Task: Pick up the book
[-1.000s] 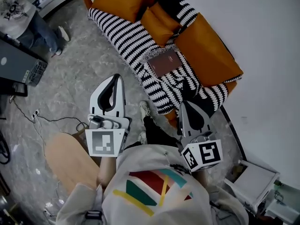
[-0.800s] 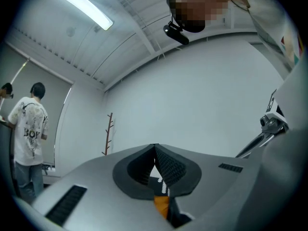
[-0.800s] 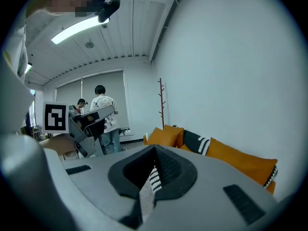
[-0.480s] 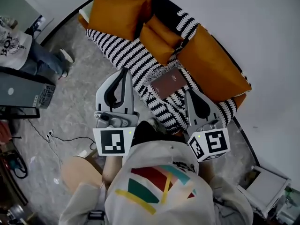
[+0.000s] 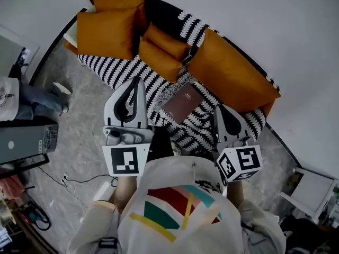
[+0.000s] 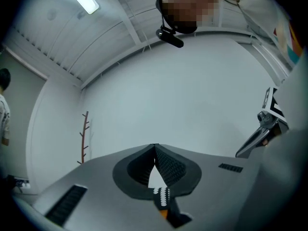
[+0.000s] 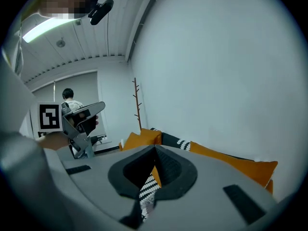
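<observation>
A sofa (image 5: pixel 114 70) in a black-and-white striped cover is running across the head view. Its far end is being cut off by the top edge, and its near right end is disappearing behind the right gripper. Orange cushions (image 5: pixel 106 33) are leaning along its back. The wearer's own shirt (image 5: pixel 175 205) is filling the bottom of the view and covering whatever lies just in front of the seat. The left gripper (image 5: pixel 136 82) is pointing toward the striped seat, its jaws pressing together at the tips with nothing between them. Its own view is showing mostly blank wall. The right gripper (image 5: pixel 221 110) is likewise closed and empty, overlapping the seat's front edge. The book (image 5: pixel 181 102), dark brown, is lying flat on the seat between the two grippers, and neither is touching it. Its cover print is too small to read. A bystander (image 5: pixel 21 97) is showing only partly at the left edge.
</observation>
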### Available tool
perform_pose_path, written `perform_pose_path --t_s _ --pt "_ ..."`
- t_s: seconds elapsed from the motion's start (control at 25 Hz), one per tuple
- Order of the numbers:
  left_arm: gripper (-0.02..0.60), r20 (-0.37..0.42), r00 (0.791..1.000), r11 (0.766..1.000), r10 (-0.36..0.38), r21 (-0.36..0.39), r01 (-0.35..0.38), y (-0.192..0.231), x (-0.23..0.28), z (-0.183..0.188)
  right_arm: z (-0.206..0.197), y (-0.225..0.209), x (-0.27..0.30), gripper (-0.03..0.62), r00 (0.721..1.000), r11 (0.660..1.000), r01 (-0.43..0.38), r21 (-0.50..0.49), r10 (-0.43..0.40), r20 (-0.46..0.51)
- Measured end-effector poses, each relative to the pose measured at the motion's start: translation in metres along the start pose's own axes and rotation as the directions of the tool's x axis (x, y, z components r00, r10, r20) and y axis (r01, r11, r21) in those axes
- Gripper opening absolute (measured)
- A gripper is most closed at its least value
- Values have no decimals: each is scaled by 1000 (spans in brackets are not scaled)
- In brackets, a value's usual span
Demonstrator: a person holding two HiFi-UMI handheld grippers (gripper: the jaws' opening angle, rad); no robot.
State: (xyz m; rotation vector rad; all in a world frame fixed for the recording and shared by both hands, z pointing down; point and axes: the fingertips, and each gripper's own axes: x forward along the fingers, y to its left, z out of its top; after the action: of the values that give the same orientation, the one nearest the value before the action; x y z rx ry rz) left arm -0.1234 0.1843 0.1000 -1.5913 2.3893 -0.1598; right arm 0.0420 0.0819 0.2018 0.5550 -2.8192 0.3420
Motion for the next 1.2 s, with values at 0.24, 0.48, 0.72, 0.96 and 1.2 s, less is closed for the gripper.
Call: perform_pose_path --t_s 0.24,0.48,0.72,0.96,1.2 --pt "8 46 985 986 -166 -18 167 6 97 -21 37 -9 61 12 995 994 101 -31 -101 24" --pt "8 0 932 932 -362 30 362 -4 174 -72 68 -12 128 12 991 995 100 -30 -97 91" --pt "8 12 842 839 -539 101 535 -28 234 -110 66 -39 164 14 966 969 246 -34 -242 87" --pt "8 -37 784 785 -619 6 620 -73 250 -140 36 -57 135 12 951 943 309 -125 -303 61" --pt "8 41 738 739 -674 14 674 -129 259 -102 38 -90 81 14 923 932 362 1 -359 141"
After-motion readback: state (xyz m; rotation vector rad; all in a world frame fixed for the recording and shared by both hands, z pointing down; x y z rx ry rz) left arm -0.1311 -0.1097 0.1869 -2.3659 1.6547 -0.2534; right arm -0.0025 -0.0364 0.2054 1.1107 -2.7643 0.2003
